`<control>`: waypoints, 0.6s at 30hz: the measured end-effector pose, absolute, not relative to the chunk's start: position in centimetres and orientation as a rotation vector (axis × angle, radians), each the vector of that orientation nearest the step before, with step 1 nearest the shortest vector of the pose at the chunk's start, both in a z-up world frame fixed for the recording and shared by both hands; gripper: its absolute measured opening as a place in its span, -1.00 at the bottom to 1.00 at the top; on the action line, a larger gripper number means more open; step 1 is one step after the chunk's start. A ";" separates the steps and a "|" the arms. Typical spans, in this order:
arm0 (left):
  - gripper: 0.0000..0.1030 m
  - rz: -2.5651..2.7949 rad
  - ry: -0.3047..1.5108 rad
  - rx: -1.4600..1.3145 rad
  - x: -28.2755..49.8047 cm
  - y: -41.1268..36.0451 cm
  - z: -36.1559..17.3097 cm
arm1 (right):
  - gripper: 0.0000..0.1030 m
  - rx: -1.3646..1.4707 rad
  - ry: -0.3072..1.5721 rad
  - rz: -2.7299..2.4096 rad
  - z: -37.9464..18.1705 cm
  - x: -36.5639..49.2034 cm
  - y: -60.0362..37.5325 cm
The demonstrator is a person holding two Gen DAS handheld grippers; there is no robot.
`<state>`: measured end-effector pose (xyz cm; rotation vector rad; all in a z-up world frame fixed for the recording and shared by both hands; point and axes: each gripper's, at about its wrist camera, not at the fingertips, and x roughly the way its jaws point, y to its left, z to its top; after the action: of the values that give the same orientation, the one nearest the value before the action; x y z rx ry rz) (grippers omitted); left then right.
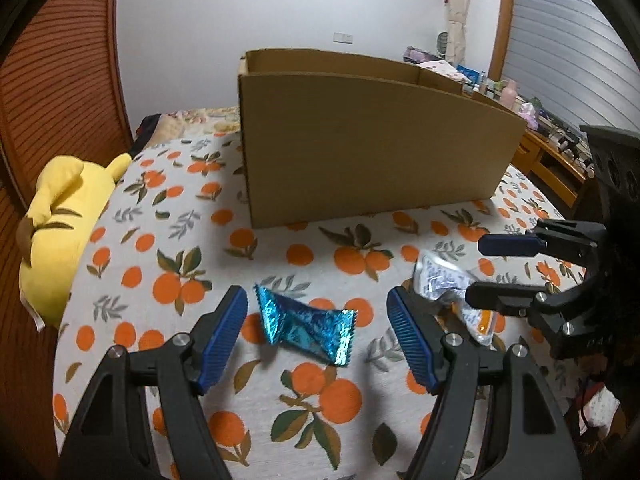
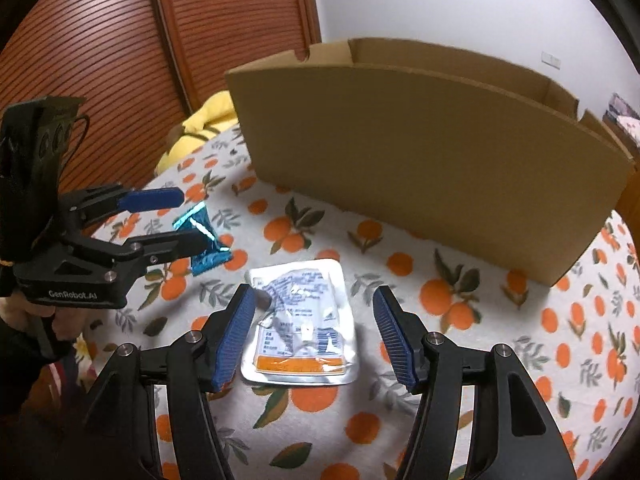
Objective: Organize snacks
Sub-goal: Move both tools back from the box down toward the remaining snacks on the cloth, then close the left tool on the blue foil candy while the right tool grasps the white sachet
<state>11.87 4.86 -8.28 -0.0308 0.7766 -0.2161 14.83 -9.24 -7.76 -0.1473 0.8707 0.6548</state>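
**Two snacks on the bedspread, two grippers above them, nothing gripped**

Count: 2 snack packets, 1 cardboard box, 1 plush toy, 2 grippers.

My left gripper (image 1: 316,336) has its jaws wide, nothing pinched. The blue foil packet (image 1: 306,326) lies crumpled on the orange-print bedspread (image 1: 168,248), framed between my two blue pads (image 1: 224,336) in the left wrist view, with clear gaps on both sides. Can't tell how high the pads are above the cloth.

My right gripper (image 2: 316,336) also has its jaws wide and holds nothing. The silver pouch (image 2: 304,324) with the orange strip lies flat between its pads; the left pad sits just beside the pouch edge, real contact can't be told.

From the left wrist view, the silver pouch is at 3 o'clock from the blue foil packet, near it but apart. My right gripper comes in from 3 o'clock of that view, over the pouch.

The cardboard box (image 1: 372,148) stands open-topped at 12 o'clock of both packets, well apart from them. Only a bit of bare inner wall shows past its rim.

One yellow plush toy (image 1: 64,232) lies at 9 o'clock on the edge of the bedspread.

My hand (image 2: 24,312) shows on the left gripper's handle in the right wrist view.
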 end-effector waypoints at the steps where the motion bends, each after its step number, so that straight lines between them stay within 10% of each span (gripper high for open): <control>1: 0.42 -0.214 0.779 -0.035 11.9 5.0 -8.4 | 0.22 -0.149 0.875 0.657 -7.9 14.8 -9.1; 18: 0.42 -0.182 0.817 -0.043 12.5 5.5 -10.3 | 0.27 -0.249 0.915 0.618 -10.0 14.2 -7.3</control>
<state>12.45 5.51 -10.26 -0.0429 0.8168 -0.1817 14.21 -7.34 -10.01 -0.2485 0.9147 0.6181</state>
